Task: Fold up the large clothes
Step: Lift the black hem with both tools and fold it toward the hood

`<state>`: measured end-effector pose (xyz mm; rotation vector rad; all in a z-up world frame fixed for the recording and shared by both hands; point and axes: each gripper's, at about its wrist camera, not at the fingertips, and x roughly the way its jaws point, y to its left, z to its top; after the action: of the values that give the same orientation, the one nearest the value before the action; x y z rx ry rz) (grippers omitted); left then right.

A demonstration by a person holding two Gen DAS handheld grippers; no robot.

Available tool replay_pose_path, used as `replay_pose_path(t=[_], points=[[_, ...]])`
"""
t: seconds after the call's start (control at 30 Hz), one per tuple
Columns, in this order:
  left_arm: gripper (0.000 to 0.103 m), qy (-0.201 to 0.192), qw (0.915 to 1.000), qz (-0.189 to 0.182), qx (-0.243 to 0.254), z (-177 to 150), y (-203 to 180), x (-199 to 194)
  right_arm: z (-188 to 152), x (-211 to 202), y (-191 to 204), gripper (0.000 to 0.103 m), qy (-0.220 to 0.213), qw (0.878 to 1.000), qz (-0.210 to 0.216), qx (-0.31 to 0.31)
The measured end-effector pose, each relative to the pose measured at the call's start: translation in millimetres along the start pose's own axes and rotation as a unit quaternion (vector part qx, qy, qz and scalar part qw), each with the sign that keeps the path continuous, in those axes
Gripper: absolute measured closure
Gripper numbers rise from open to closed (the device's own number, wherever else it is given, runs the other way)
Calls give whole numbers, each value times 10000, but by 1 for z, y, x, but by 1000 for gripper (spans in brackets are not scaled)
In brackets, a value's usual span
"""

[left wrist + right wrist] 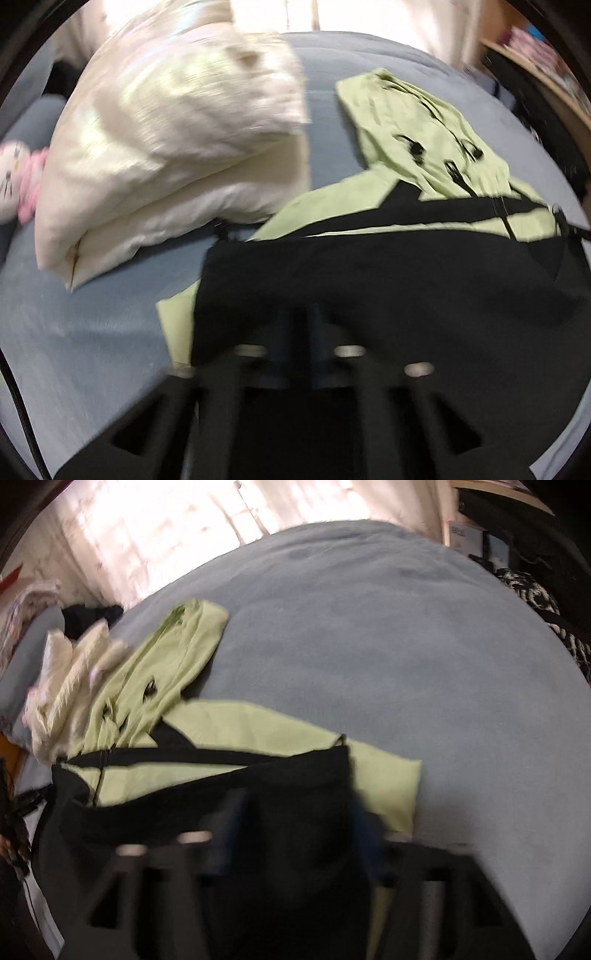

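Both grippers, left (299, 332) and right (291, 823), blurred against green-and-black jacket (424, 266) on blue bed (74, 332), cannot tell if clamped or open

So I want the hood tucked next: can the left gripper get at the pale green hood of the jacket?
Probably yes: the pale green hood lies uncovered on the blue bedsheet ahead, though the left gripper seems buried in black fabric.
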<state>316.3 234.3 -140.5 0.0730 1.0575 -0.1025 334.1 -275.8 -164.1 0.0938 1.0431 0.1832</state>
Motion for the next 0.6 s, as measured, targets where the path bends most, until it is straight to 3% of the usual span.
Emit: replay_pose_path(t=[0.1, 0.27, 0.37, 0.5, 0.6], points=[[103, -370, 9990, 199, 128, 0, -12, -11, -7, -16, 5, 92, -325, 9993, -185, -95], [103, -958, 9950, 160, -249, 1, 0, -55, -10, -72, -8, 94, -1038, 9938, 14, 395], [103, -1275, 9889, 148, -747, 10, 18, -79, -2, -100, -10, 94, -1362, 9883, 209, 653], [103, -1408, 9834, 133, -1138, 17, 34, -87, 24, -108, 7, 94, -1654, 9842, 75, 633], [103, -1262, 9848, 266, -1161, 16, 33, -71, 45, -82, 6, 94, -1437, 9854, -144, 901]])
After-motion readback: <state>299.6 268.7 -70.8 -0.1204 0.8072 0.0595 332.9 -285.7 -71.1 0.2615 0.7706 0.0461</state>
